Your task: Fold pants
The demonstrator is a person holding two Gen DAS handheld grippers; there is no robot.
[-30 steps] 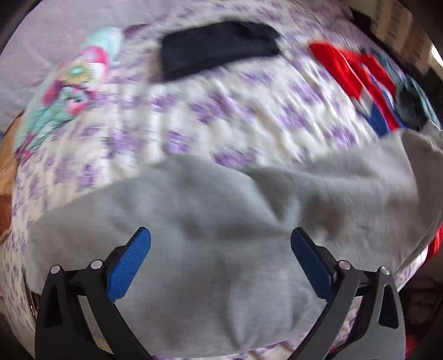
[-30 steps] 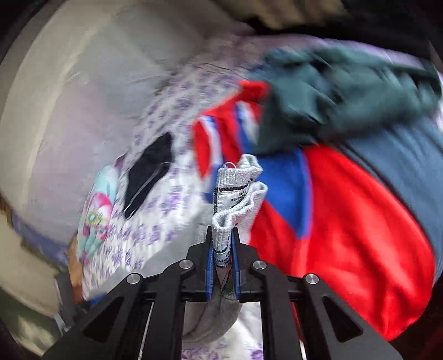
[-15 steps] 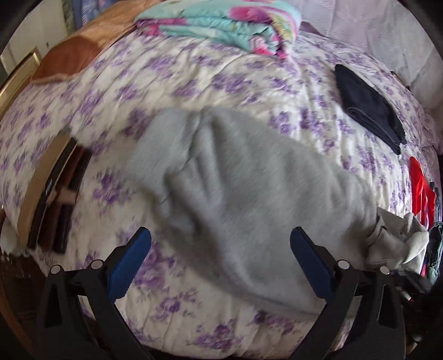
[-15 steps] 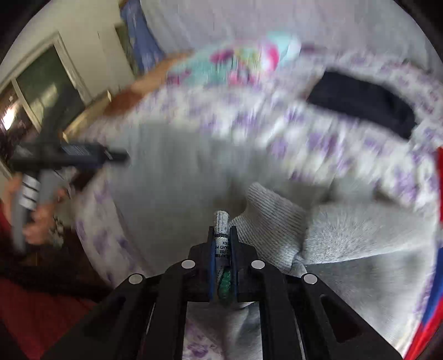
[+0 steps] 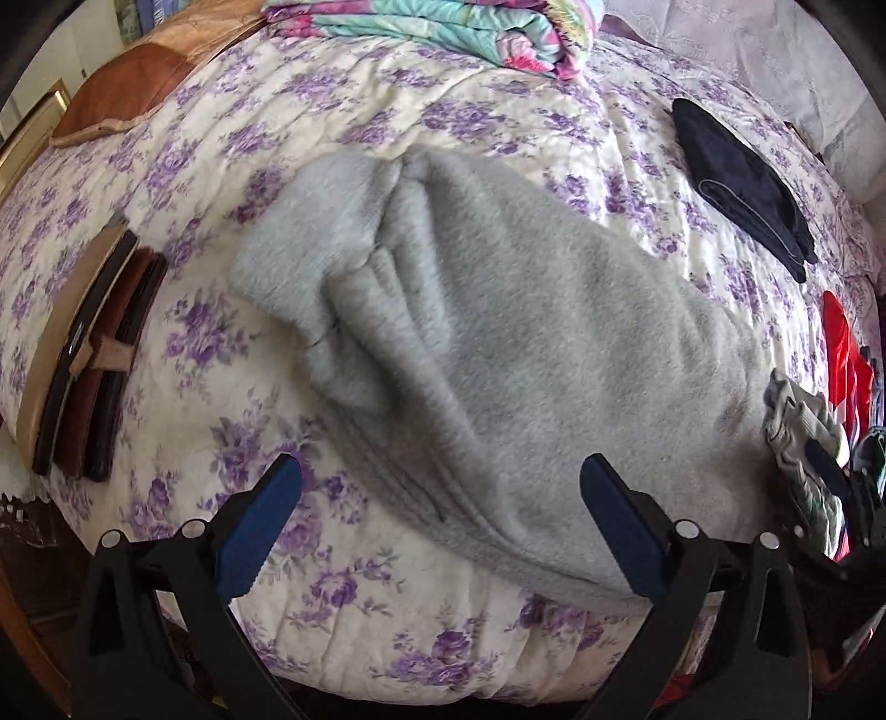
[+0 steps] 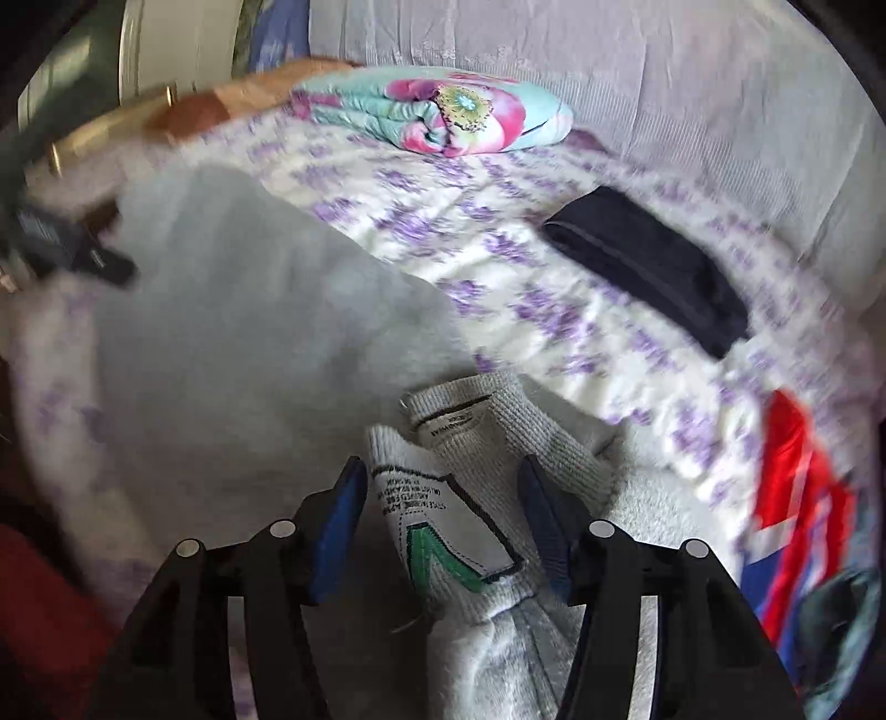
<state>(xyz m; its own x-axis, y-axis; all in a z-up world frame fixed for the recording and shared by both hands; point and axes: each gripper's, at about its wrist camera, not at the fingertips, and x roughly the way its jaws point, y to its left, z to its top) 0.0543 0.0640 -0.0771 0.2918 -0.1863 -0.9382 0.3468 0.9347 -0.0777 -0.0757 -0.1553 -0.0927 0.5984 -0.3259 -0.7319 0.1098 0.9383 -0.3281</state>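
The grey fleece pants [image 5: 498, 343] lie spread across the floral bedspread [image 5: 387, 111], legs toward the upper left, ribbed waistband [image 5: 797, 426] bunched at the right. My left gripper [image 5: 443, 520] is open and empty, just above the pants' near edge. My right gripper [image 6: 443, 515] is open; the waistband with its label [image 6: 459, 531] lies loose between the blue pads [image 6: 338, 526]. The grey pants [image 6: 249, 332] stretch away to the left in the right wrist view.
A folded dark garment [image 5: 747, 183] lies at the far right of the bed, also in the right wrist view [image 6: 653, 271]. A folded floral blanket [image 5: 443, 27] sits at the back. Red and blue clothes [image 6: 797, 498] pile at the right. Flat brown items [image 5: 83, 354] lie left.
My right gripper has opened and let go of the waistband. The pants have dropped flat onto the bed. My left gripper stays open, now viewing the whole spread pants.
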